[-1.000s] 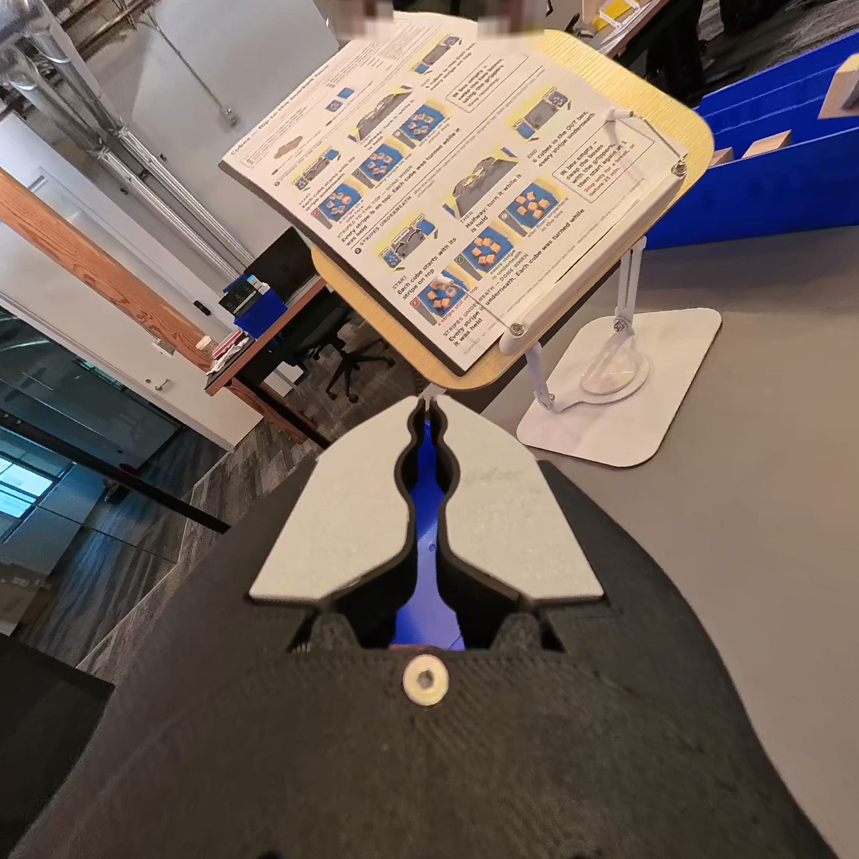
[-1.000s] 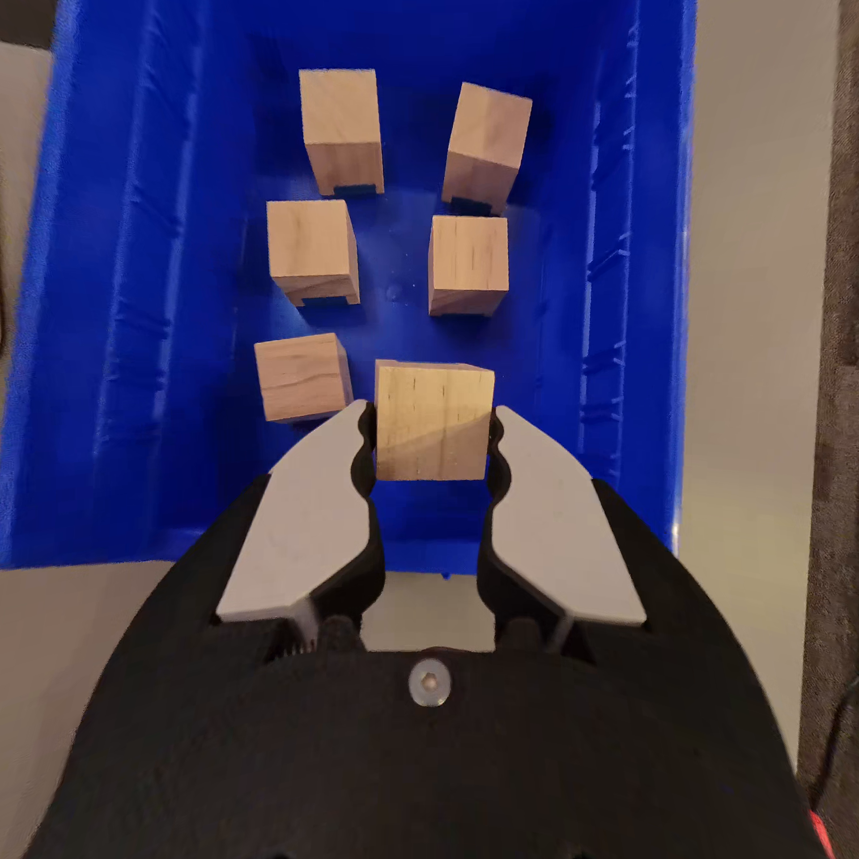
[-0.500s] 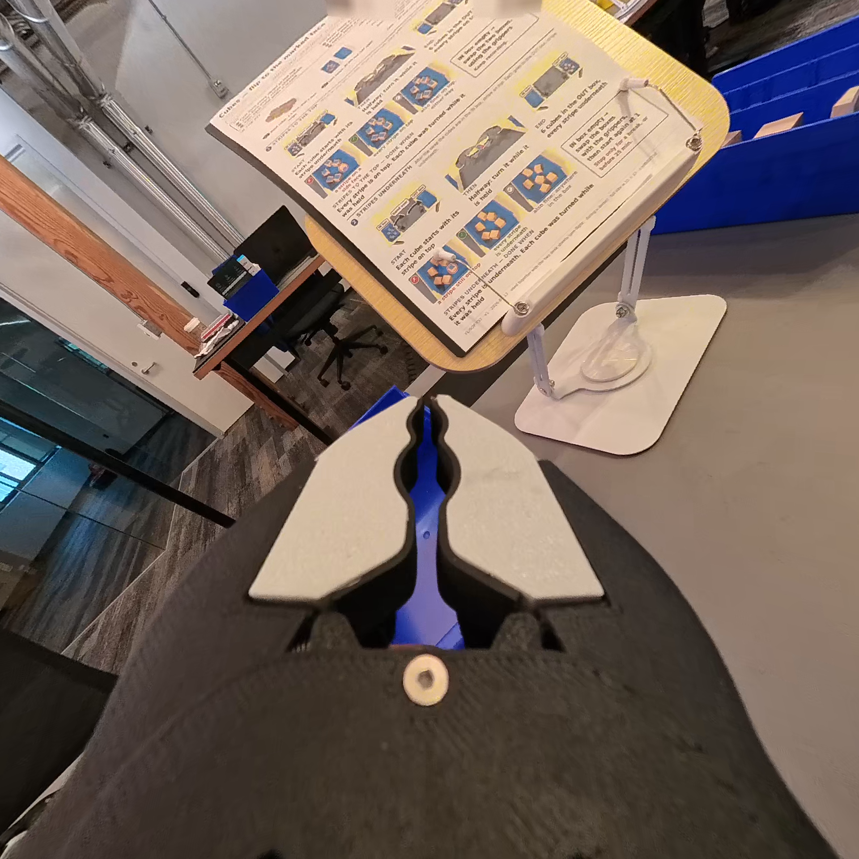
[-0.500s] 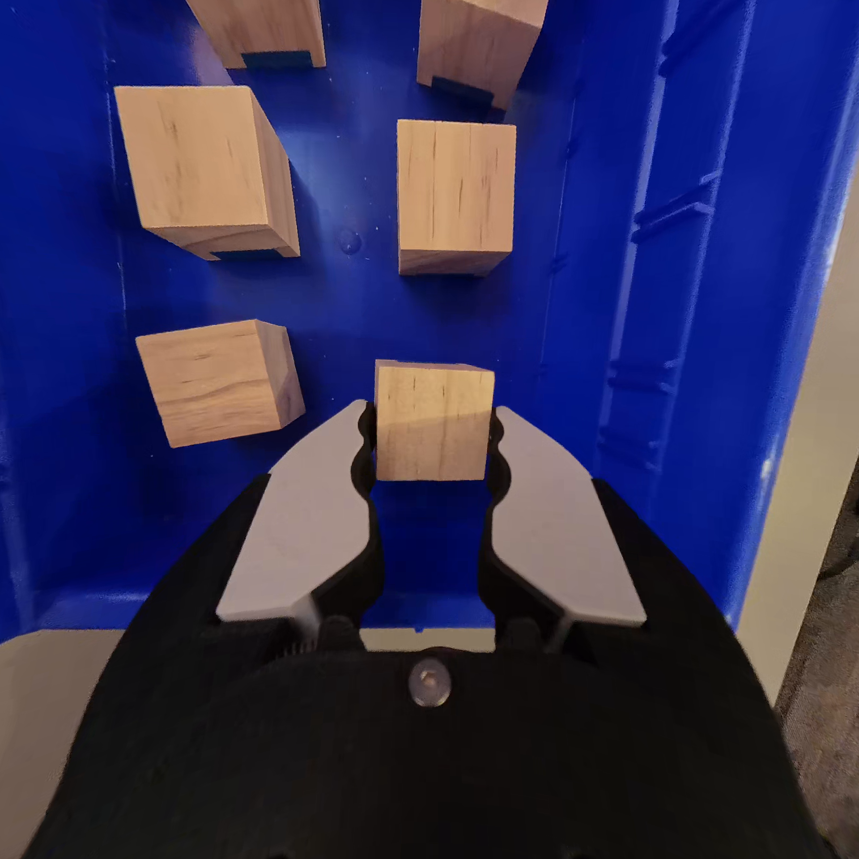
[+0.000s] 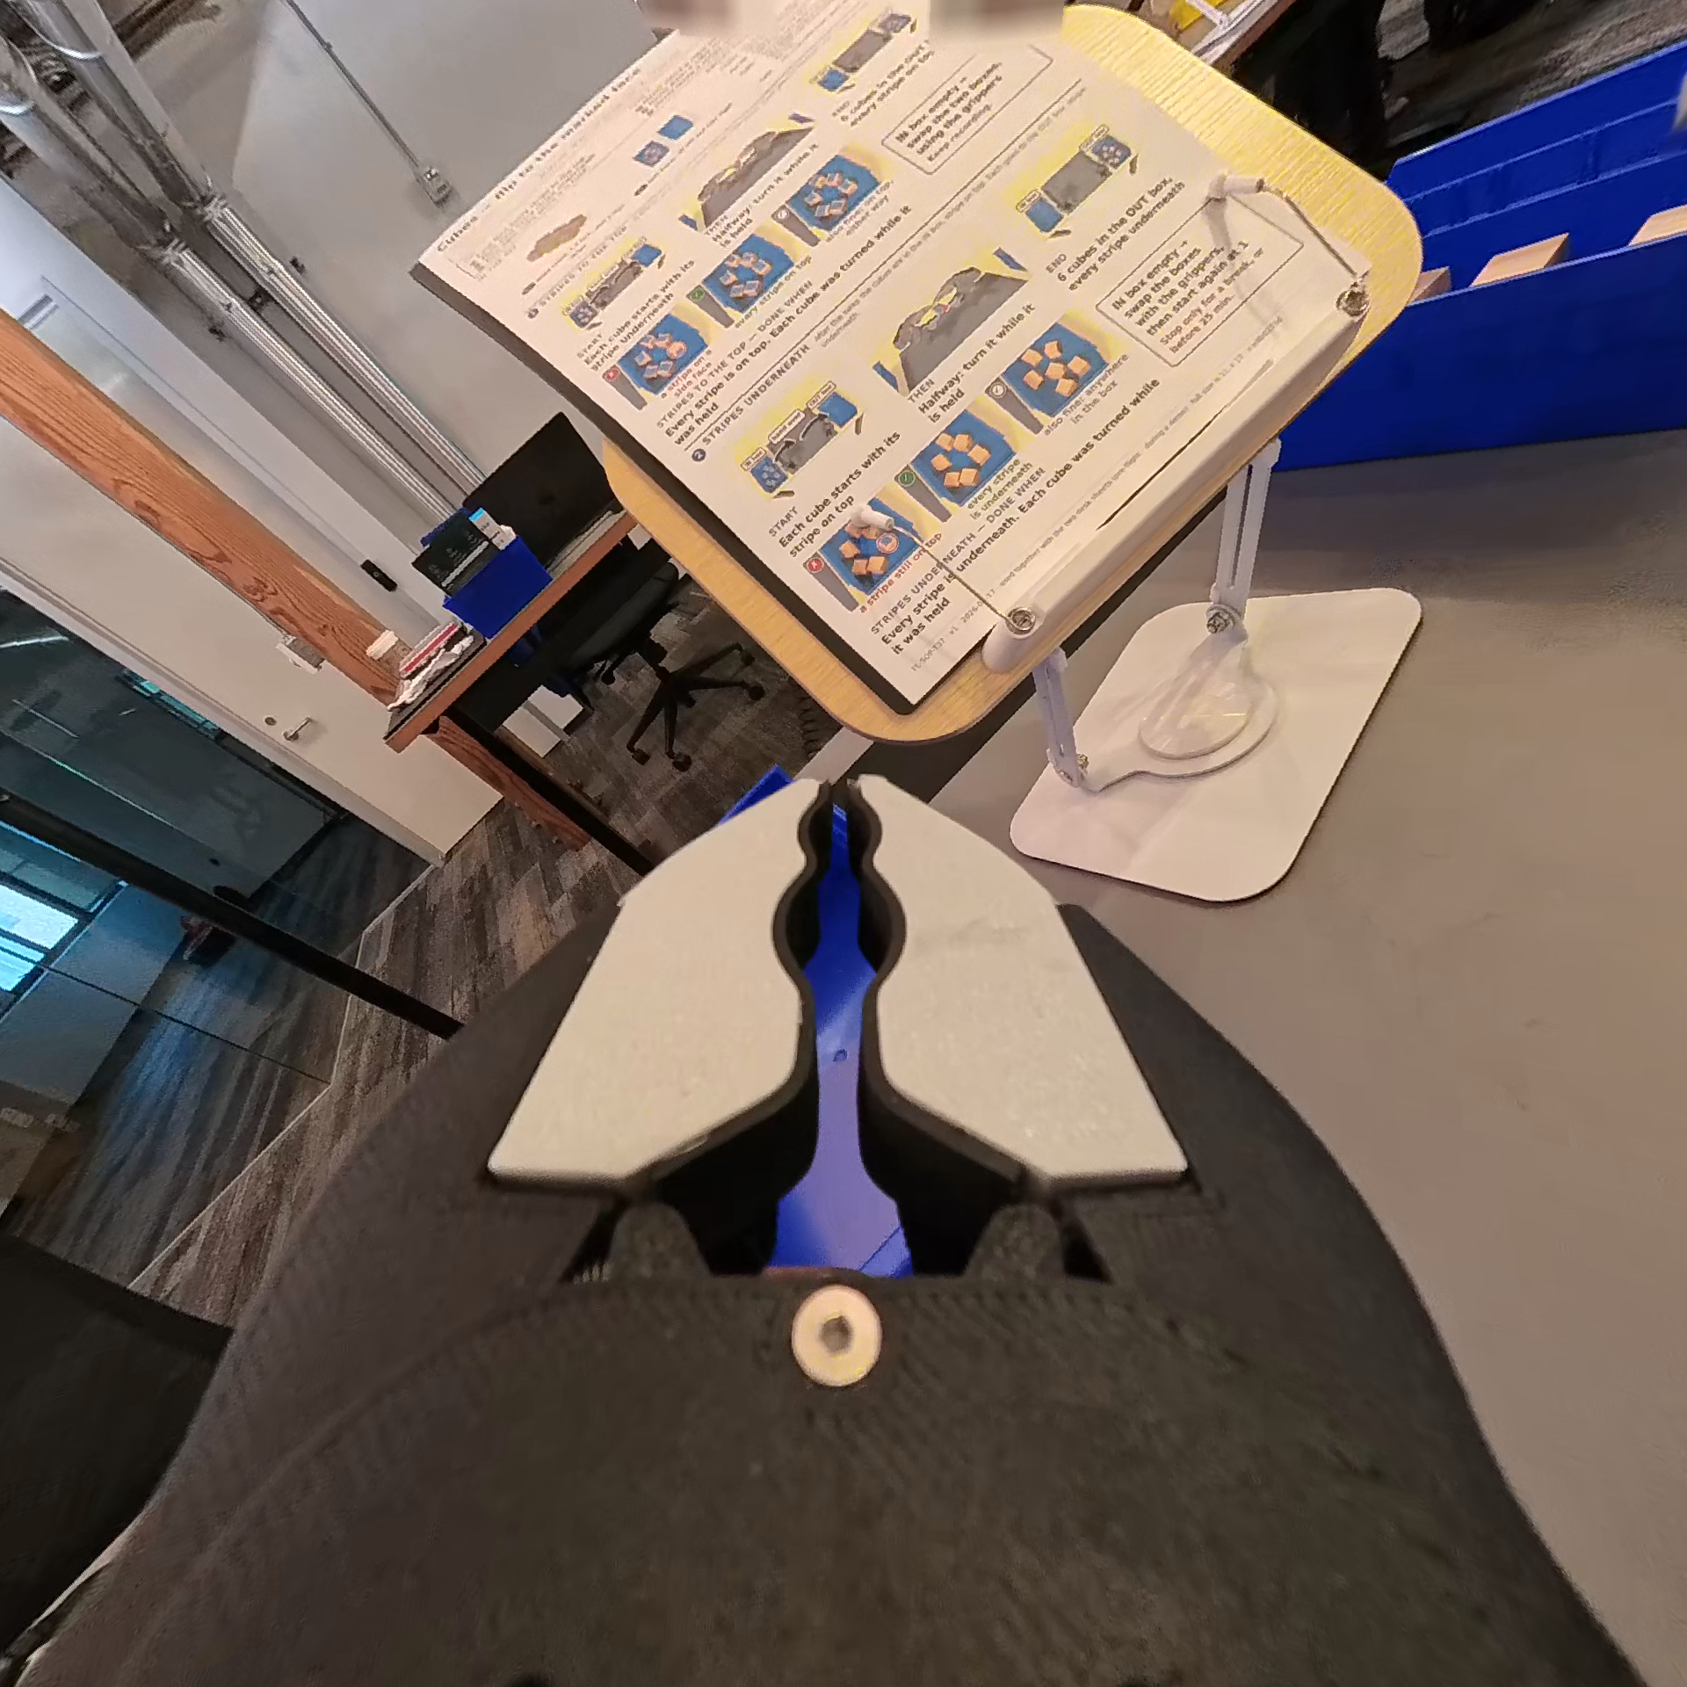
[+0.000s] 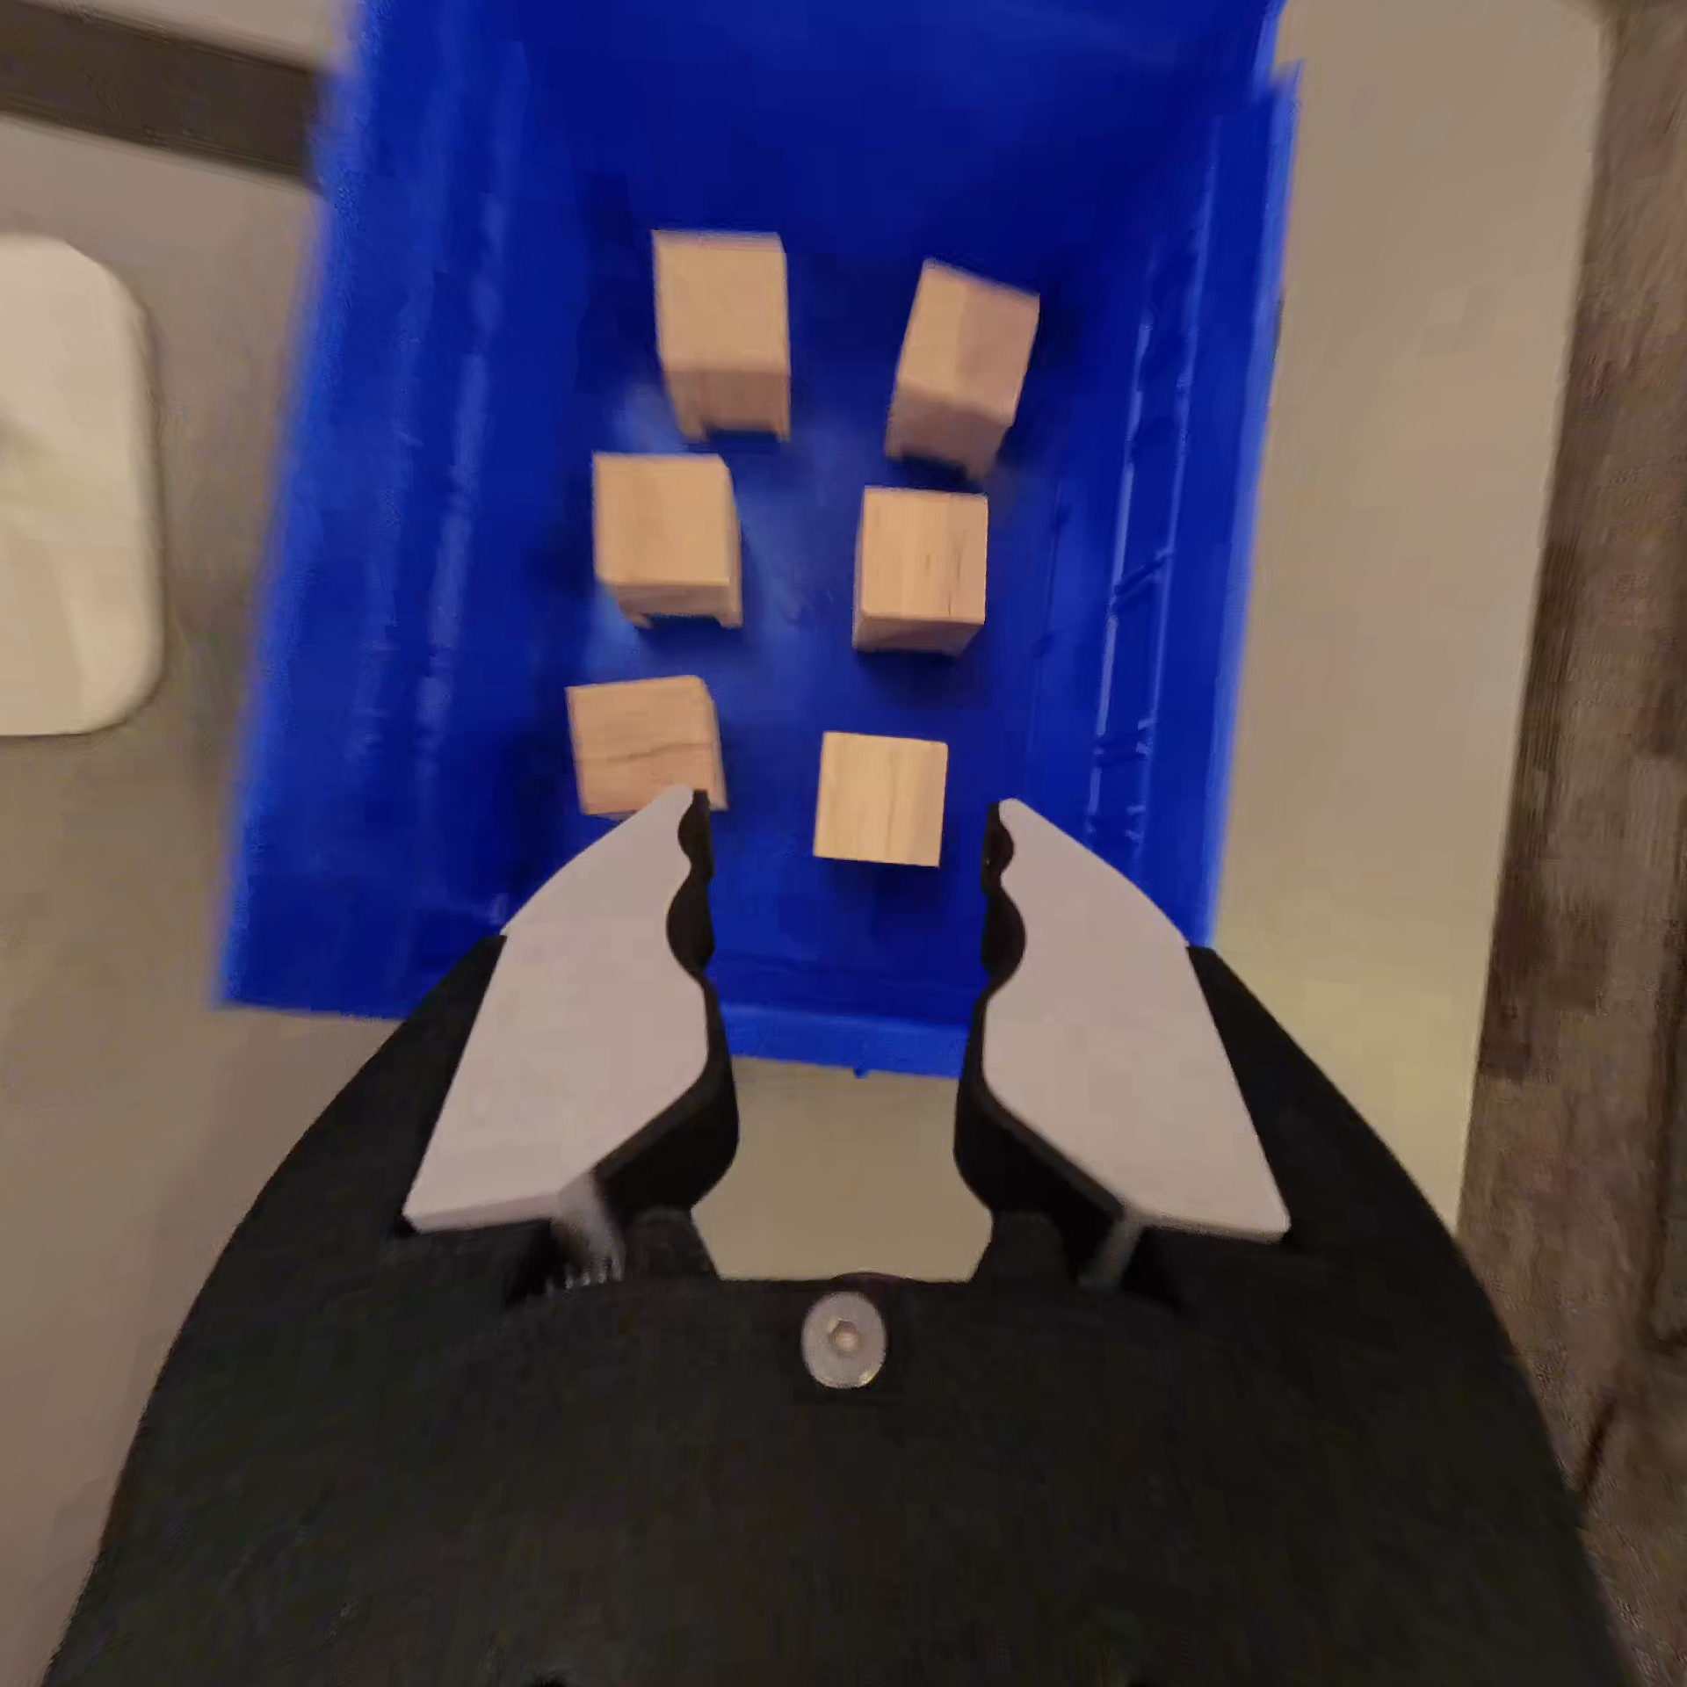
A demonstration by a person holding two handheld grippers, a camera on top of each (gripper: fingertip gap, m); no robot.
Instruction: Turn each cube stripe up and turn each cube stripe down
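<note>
My right gripper (image 6: 844,808) hangs over the near end of a blue bin (image 6: 402,566) on a grey table (image 6: 1397,548), its jaws spread wide and gripping nothing. Six wooden cubes (image 6: 920,566) sit on the bin floor in two columns of three, all apart from one another. The nearest cube (image 6: 879,799) lies between and just beyond my fingertips (image 6: 662,826), with clear blue floor showing on either side of it. No stripe shows on any top face; notches show at the bottom edges of several farther cubes. The picture is blurred. My left gripper (image 5: 842,785) is clenched, its tips nearly meeting on nothing, with a second blue bin (image 5: 835,1077) visible below through the slit. Ahead of it a printed instruction sheet (image 5: 876,347) rests on a wooden board (image 5: 1296,183) on a white stand (image 5: 1214,739).
</note>
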